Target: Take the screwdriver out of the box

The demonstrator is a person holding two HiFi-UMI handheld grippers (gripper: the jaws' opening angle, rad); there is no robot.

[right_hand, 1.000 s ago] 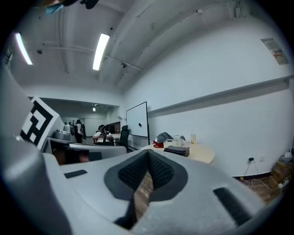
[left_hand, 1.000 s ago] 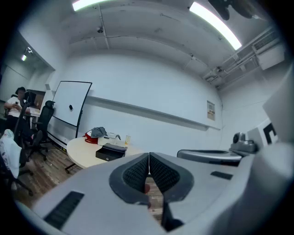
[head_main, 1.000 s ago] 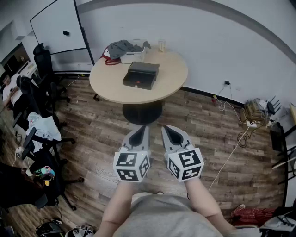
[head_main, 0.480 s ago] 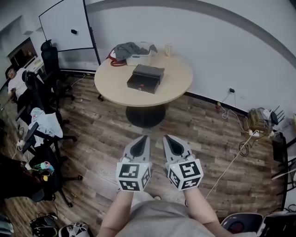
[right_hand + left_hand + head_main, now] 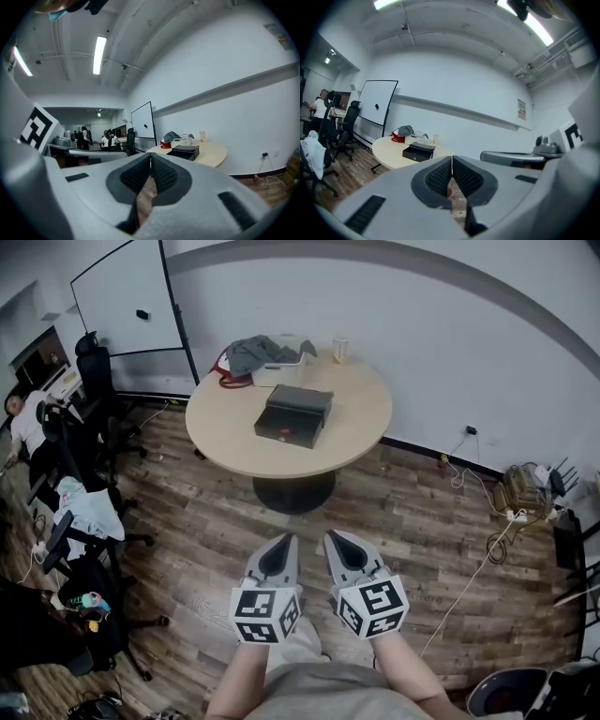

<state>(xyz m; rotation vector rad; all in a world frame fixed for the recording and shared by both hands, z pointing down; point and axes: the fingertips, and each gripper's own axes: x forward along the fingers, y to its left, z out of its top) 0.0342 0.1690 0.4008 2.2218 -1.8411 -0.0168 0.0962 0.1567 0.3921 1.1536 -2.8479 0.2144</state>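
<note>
In the head view we held the left gripper [image 5: 281, 545] and the right gripper [image 5: 336, 540] side by side, low over the wooden floor [image 5: 441, 549]. Each had its fingers drawn together to a point with nothing between them. Well ahead of both sets of fingertips stood the round table [image 5: 220, 432], and on it sat the black box [image 5: 293, 415] with its lid down. The screwdriver did not show. Beyond the box, farther from the fingers, lay a grey cloth [image 5: 255, 352] and a cup [image 5: 340, 349]. Far off to the left of the left gripper's fingers stood office chairs [image 5: 94, 381] and a whiteboard [image 5: 127, 306].

In the left gripper view the pads [image 5: 438, 177] met along a thin line and gripped nothing. The box sat on the table, ahead and a little left of the fingertips, with the grey cloth and the cup behind it and the whiteboard farther left. The right gripper showed just beside, to the right of the fingers.

In the right gripper view the pads met as well, empty. The box sat on the table, ahead and to the right of the fingertips. The whiteboard stood almost straight beyond them, and people [image 5: 84, 136] stood far off to the left. The left gripper lay just beside on that side.
</note>
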